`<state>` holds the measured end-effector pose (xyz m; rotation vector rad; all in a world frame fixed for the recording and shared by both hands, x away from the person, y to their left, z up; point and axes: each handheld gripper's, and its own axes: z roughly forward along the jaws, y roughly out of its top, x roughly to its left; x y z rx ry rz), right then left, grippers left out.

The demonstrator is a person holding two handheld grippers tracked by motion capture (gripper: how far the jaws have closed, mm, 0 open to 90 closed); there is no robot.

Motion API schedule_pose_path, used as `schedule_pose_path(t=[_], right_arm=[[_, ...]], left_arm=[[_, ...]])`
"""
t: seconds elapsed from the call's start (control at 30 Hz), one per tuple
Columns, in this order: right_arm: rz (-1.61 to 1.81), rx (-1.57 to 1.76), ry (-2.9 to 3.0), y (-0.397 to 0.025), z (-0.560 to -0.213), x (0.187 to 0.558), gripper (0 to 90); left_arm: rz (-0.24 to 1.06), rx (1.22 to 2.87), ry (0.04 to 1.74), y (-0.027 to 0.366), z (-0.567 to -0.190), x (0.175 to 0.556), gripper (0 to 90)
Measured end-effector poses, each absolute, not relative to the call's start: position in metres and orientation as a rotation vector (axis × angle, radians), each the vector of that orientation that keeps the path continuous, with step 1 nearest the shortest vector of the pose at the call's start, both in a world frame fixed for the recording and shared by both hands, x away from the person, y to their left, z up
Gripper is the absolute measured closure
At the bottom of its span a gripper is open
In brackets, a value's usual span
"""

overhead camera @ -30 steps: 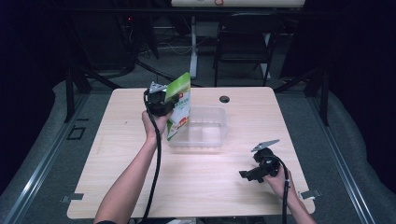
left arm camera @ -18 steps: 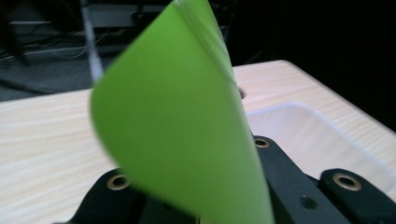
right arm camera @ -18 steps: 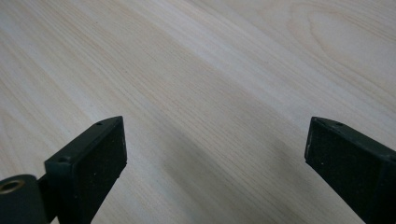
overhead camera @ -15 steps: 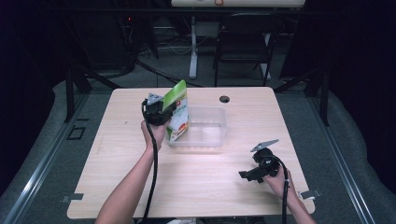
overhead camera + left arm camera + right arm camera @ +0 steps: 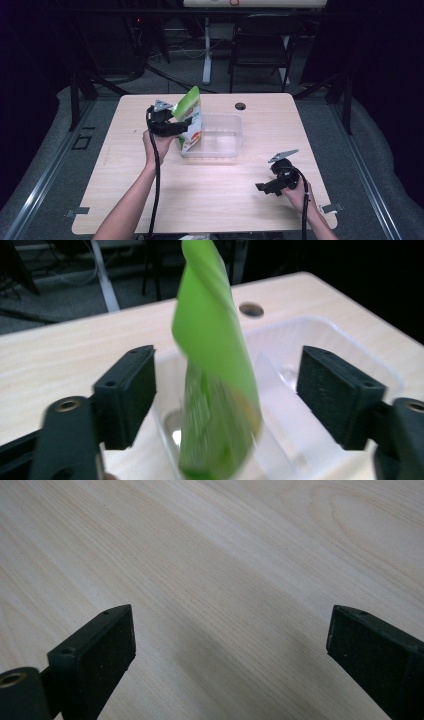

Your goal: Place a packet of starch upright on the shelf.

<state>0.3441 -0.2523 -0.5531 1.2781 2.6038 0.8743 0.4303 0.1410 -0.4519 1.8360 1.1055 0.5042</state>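
Pale wood grain covers the table (image 5: 150, 200), which stands in a dark room with a chair (image 5: 260, 47) and cables on the floor behind it. Taking the clear plastic bin (image 5: 222, 145) near the table's middle as the landmark: at its left end the left gripper (image 5: 181, 126) is held up in the person's left hand (image 5: 156, 145), and a green snack pouch (image 5: 189, 125) stands tilted there, its lower end down inside the bin's left end and its top leaning over the left rim. In the left gripper view the jaws stand wide apart with the pouch (image 5: 215, 385) blurred between them, touching neither pad, so the pouch looks let go and dropping or settling into the bin (image 5: 320, 365). I judge the placing nearly done: the pouch is in the bin but not lying flat, and what is left is for it to settle and for the gripper to draw clear. Behind the bin sits a small round cable hole (image 5: 240, 106). Well to the right of the bin and nearer the person, the right gripper (image 5: 262, 187) rests low over bare wood in the right hand (image 5: 295, 192), its jaws spread apart and holding nothing.
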Motion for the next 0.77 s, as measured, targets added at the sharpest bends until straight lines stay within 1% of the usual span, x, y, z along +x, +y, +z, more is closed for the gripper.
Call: schedule_pose_path(t=[0.1, 0.17, 0.23, 0.4, 0.47, 0.67, 0.77], right_arm=[[0.863, 1.269, 2.610, -0.252, -0.553, 0.344, 5.1], [0.930, 1.310, 2.552, -0.250, -0.556, 0.342, 5.1], [0.863, 1.267, 2.607, -0.253, -0.553, 0.344, 5.1], [0.875, 1.275, 2.603, -0.251, -0.554, 0.344, 5.1], [0.866, 1.271, 2.615, -0.251, -0.553, 0.344, 5.1], [0.862, 1.279, 2.599, -0.252, -0.553, 0.343, 5.1], [0.866, 1.273, 2.603, -0.252, -0.553, 0.344, 5.1]], left_arm=[[0.501, 1.866, 1.109, 0.148, -0.450, 0.419, 16.1], [0.509, 1.886, 1.116, 0.153, -0.451, 0.412, 15.7], [0.499, 1.933, 1.127, 0.161, -0.454, 0.404, 15.5], [0.464, 1.980, 1.148, 0.178, -0.470, 0.382, 15.1], [0.446, 2.027, 1.154, 0.184, -0.477, 0.373, 15.1], [0.454, 2.061, 1.164, 0.204, -0.497, 0.346, 13.9], [0.425, 2.061, 1.181, 0.215, -0.504, 0.340, 11.9]])
